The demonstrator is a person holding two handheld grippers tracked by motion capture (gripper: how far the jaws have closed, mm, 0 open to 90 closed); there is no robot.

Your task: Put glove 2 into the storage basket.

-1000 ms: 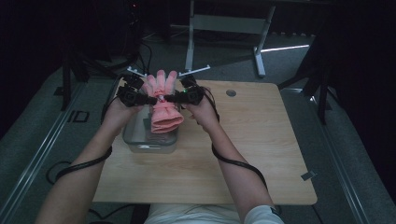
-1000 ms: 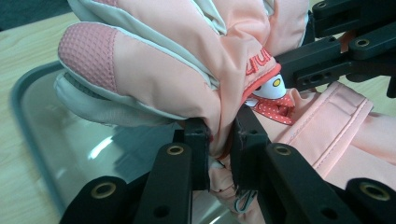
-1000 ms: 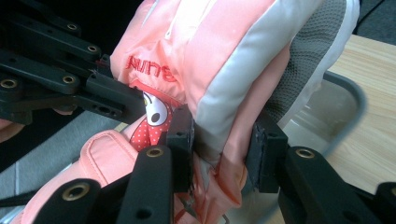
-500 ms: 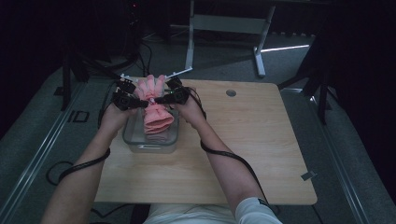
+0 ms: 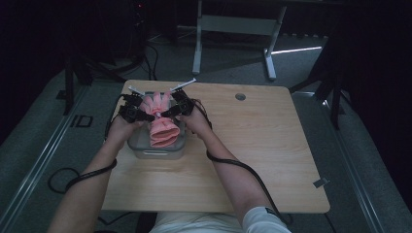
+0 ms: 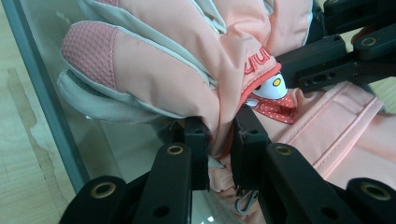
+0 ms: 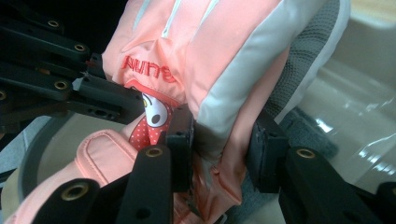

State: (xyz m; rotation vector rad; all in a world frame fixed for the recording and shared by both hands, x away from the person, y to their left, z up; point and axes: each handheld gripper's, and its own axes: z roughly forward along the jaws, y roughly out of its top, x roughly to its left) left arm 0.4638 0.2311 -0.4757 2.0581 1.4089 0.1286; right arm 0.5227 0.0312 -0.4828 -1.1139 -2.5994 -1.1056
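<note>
A pink ski glove [image 5: 159,121] hangs between the two grippers over a clear, rounded-corner plastic container [image 5: 156,150] that sits near the left side of the pale wooden table [image 5: 262,145]. Its cuff end droops into the container while the fingers point up and away from the person.

The glove is padded and smooth-shelled — salmon-pink nylon with pale grey panels, a dotted mesh-like grip patch [image 6: 88,49] on one fingertip, and coarse grey knit along its palm side in the right gripper view. Red embroidered lettering [image 7: 147,67] and a small cartoon face with a red polka-dot scarf [image 6: 273,95] sit on the back; the lettering is cut short by folds, so it cannot be read whole. A stitched pink strap [image 6: 327,135] runs across the cuff.

The left gripper [image 6: 219,140] has its black jaws pinched tight on a thin fold of the glove's fabric. The right gripper [image 7: 219,137] is clamped on a thicker bunch of pink and grey fabric, so its jaws stand farther apart.

In the high view the dim light and small scale blur the jaws — only the black linkages and the person's hands can be made out beside the glove. The container's floor is largely hidden beneath the glove.
</note>
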